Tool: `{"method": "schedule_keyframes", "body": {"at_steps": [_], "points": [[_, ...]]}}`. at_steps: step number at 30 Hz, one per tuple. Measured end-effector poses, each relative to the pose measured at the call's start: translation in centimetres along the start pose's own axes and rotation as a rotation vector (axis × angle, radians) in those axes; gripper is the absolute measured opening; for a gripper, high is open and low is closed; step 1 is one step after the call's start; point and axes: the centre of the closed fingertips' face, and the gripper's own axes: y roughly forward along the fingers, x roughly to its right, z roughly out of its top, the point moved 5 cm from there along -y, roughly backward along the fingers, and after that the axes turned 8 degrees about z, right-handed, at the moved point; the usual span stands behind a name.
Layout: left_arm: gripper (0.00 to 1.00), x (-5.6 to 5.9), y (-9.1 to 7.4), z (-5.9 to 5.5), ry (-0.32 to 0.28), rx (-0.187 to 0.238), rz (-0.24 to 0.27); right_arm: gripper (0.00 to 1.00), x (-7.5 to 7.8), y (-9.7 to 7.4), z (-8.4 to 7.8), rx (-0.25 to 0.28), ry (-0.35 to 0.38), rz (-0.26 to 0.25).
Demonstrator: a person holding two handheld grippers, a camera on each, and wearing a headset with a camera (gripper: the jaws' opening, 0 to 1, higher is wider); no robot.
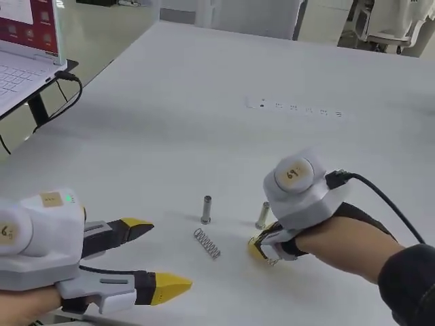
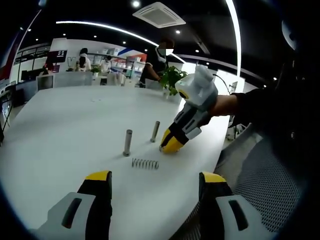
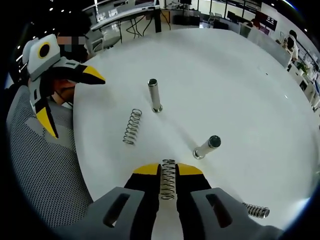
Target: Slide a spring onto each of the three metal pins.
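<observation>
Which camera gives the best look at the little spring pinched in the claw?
The right gripper view: the spring sits plainly between the yellow tips of the right claw. In the head view and the left gripper view, that claw mostly covers it, so it is hard to make out.

white table (image 1: 204,102) carries two pins (image 1: 206,209), loose springs (image 1: 207,243).

Two upright pins (image 1: 206,209), loose spring (image 1: 207,243) just beside, open table (image 1: 204,115) beyond

Two metal pins: first pin (image 3: 155,95), second pin (image 3: 207,146). Three springs: loose spring (image 3: 132,127), gripped spring (image 3: 168,186), third spring (image 3: 256,210). Two grippers: left gripper (image 1: 165,252), right gripper (image 3: 168,171). One laptop (image 1: 20,41).
</observation>
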Motion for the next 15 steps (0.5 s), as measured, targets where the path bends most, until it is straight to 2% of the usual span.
{"method": "schedule_keyframes", "body": {"at_steps": [4, 15], "points": [[0.66, -0.02, 0.01, 0.03, -0.002, 0.004, -0.001, 0.13, -0.20, 0.08, 0.37, 0.000, -0.017, -0.001], [0.66, -0.06, -0.02, 0.04, -0.006, 0.008, 0.000, 0.10, -0.26, 0.74, 0.54, -0.035, -0.051, -0.012]]}}
